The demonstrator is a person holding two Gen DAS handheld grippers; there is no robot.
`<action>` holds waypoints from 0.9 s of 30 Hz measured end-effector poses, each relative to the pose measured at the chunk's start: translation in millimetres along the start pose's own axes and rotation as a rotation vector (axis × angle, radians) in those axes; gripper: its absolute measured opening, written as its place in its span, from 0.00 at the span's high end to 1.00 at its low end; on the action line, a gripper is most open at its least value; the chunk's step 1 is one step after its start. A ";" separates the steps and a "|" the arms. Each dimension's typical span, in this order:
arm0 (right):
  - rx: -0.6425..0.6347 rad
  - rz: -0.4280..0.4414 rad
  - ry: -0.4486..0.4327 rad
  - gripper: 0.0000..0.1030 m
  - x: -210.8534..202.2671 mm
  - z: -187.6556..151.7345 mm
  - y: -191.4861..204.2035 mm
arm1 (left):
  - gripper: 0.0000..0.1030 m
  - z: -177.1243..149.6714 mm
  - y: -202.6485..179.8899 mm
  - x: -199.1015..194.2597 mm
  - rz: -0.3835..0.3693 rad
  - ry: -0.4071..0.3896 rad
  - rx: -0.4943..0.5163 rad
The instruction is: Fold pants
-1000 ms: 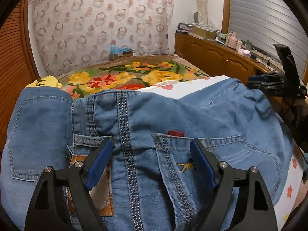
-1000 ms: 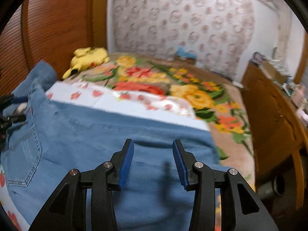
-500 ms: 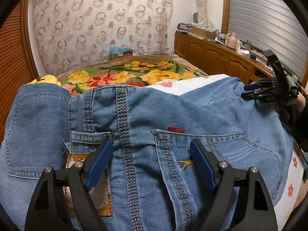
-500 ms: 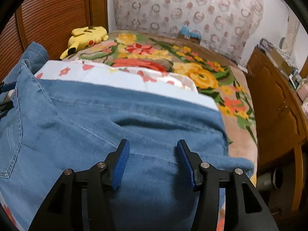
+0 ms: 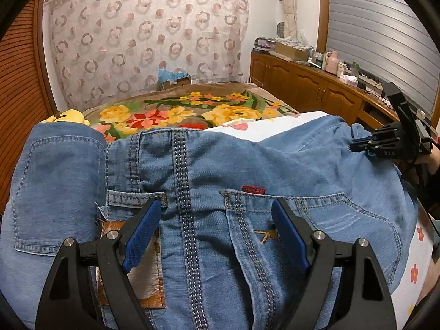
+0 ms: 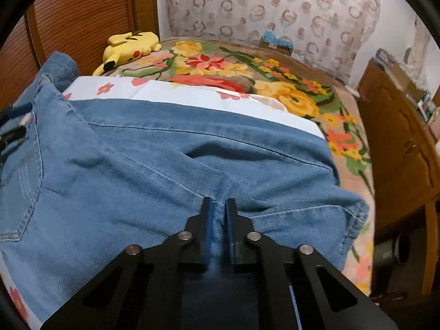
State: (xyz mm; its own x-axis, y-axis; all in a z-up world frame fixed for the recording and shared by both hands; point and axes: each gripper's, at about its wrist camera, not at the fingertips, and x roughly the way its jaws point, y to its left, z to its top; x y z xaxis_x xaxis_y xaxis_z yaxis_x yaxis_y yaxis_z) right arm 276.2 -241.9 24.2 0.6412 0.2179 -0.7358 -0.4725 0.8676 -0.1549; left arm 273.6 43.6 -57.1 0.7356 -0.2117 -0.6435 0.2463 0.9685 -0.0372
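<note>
Bedroom with floral-blanketed bed, slatted wooden doors at left. Light blue denim pants spread seat-up over a white flowered sheet. Yellow plush toy beyond. Left gripper released above the waistband; right gripper clenched, pinching a denim fold.

left wrist: close, over waistband, faces curtain | right wrist: close, probably over leg | shared: jeans, bed
</note>
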 end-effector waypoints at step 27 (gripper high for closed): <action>0.038 -0.132 -0.199 0.74 -13.4 43.7 27.1 | 0.22 -30.1 35.0 -59.6 0.140 -0.033 -0.097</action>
State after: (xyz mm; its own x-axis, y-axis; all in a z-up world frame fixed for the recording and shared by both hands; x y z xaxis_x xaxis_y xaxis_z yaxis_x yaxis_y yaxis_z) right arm 281.2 -201.7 58.7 0.8044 0.1819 -0.5655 -0.3561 0.9097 -0.2139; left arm 219.4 94.0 -43.1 0.7791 -0.0769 -0.6222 0.0796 0.9966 -0.0235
